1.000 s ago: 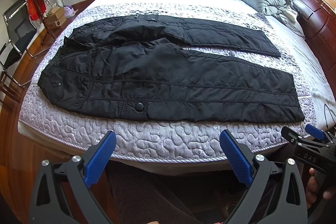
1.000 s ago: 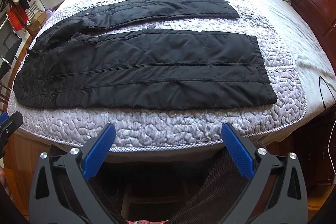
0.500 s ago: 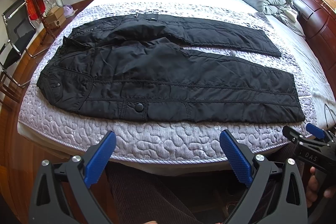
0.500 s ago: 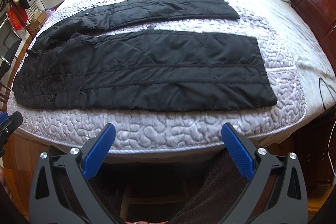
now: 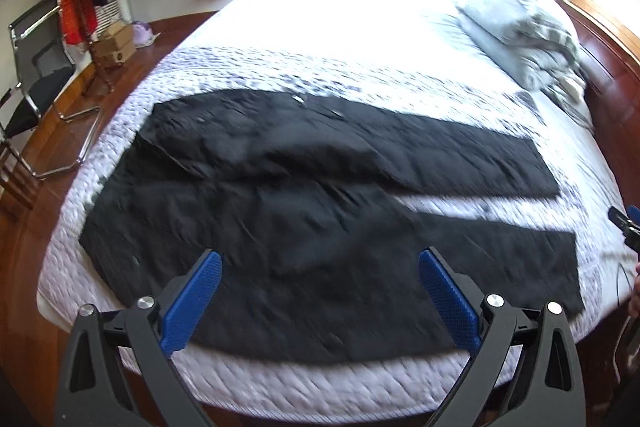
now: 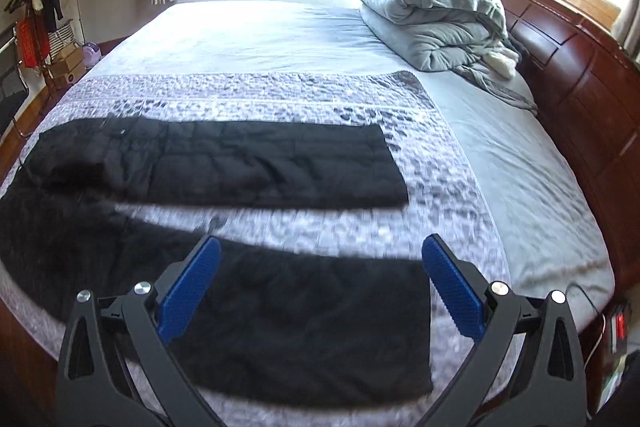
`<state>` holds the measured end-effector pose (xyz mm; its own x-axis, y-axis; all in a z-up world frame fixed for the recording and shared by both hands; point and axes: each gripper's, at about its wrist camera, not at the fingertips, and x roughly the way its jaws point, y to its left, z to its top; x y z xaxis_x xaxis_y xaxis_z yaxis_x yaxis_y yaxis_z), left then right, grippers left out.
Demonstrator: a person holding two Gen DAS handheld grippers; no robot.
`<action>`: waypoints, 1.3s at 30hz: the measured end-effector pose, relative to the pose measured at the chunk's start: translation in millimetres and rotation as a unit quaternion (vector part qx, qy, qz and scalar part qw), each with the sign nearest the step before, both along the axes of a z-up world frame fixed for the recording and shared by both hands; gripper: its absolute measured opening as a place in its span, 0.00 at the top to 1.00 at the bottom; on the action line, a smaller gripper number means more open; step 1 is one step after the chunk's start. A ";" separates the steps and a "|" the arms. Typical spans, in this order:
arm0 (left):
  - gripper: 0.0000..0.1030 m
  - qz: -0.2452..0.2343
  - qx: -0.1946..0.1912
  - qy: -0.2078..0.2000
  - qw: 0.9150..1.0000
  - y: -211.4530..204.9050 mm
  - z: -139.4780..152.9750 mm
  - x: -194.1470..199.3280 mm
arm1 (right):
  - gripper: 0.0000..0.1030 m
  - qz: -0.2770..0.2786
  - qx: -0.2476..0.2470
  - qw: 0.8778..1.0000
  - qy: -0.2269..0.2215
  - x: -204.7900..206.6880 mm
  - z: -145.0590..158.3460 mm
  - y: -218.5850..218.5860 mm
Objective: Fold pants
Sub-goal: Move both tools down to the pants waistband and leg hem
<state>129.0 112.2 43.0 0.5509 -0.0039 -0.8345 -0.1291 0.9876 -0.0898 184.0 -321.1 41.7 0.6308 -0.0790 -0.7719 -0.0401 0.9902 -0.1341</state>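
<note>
Your left claw (image 5: 318, 293) hangs over the seat and thigh of the black pants (image 5: 304, 227), its blue pads spread wide and holding nothing. Your right claw (image 6: 320, 287) is likewise spread and empty above the lower part of the near leg (image 6: 288, 323).

The pants lie flat and unfolded on the quilted cover (image 6: 280, 91) of the bed (image 6: 520, 163), waistband toward the left end and both legs running to the right. The far leg (image 6: 248, 159) lies apart from the near one, with a strip of quilt showing between them.

The fabric looks like a thin, padded or lined synthetic, so expect it to be light, limp and somewhat slick. It will likely sag from any single pinch and may slide on itself once layered. Judging by the creases near the waist (image 5: 172, 163), it bunches easily.

A sound hold for you is probably the outer edge: the left claw on the near waistband corner (image 5: 100, 247), the right on the near hem (image 6: 416, 359), each biting both layers. Lifting both ends together should carry the near leg over the far one without letting the middle drag.

The rolled grey duvet (image 6: 432, 15) sits well apart, near the wooden headboard (image 6: 580, 87).
</note>
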 end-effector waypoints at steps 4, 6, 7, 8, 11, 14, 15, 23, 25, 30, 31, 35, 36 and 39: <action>0.03 0.025 -0.007 0.017 1.000 53.7 -4.1 57.2 | 0.02 0.019 0.043 0.999 0.028 77.1 -10.5 -29.4; 0.03 0.045 -0.002 0.033 0.998 83.4 -10.5 86.2 | 0.02 0.024 0.068 0.996 0.052 119.8 -23.6 -46.9; 0.03 0.045 -0.009 0.040 0.998 92.9 -14.5 95.7 | 0.02 0.026 0.078 0.994 0.067 137.5 -29.0 -53.3; 0.03 0.048 -0.019 0.055 0.997 109.0 -21.8 112.6 | 0.02 0.027 0.088 0.992 0.083 157.3 -37.3 -59.4; 0.03 0.062 -0.040 0.093 0.993 143.8 -43.4 149.9 | 0.02 0.023 0.097 0.988 0.121 212.3 -66.0 -76.6; 0.03 0.079 -0.072 0.126 0.986 179.1 -70.1 182.1 | 0.02 0.027 0.124 0.979 0.161 250.1 -97.8 -91.4; 0.04 0.091 -0.084 0.135 0.983 189.5 -79.0 189.6 | 0.02 0.026 0.137 0.976 0.170 259.3 -105.7 -94.8; 0.04 0.140 -0.097 0.196 0.966 235.2 -141.3 244.2 | 0.02 0.002 0.237 0.949 0.210 316.4 -157.3 -112.5; 0.04 0.149 -0.092 0.212 0.962 239.6 -154.3 253.9 | 0.02 0.000 0.246 0.944 0.218 326.0 -166.4 -113.0; 0.04 0.153 -0.077 0.247 0.954 236.8 -181.4 272.8 | 0.02 0.010 0.236 0.945 0.225 340.0 -180.3 -107.6; 0.03 0.150 -0.072 0.262 0.951 234.7 -187.3 276.7 | 0.02 0.015 0.231 0.946 0.225 341.1 -181.4 -107.5; 0.03 0.142 -0.060 0.284 0.946 229.8 -198.4 284.0 | 0.02 0.028 0.211 0.947 0.241 345.1 -186.6 -104.7; 0.03 0.142 -0.059 0.286 0.946 229.5 -199.3 284.7 | 0.02 0.031 0.208 0.947 0.243 345.0 -186.9 -104.7; 0.03 0.139 -0.053 0.287 0.946 226.7 -201.1 286.5 | 0.02 0.039 0.187 0.950 0.249 345.8 -187.5 -100.2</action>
<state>415.5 338.9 -158.1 -0.0007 -0.0255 -0.9997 -0.4401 0.8977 -0.0225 529.9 -421.2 -145.7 0.1736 0.2908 -0.9409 -0.0814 0.9564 0.2805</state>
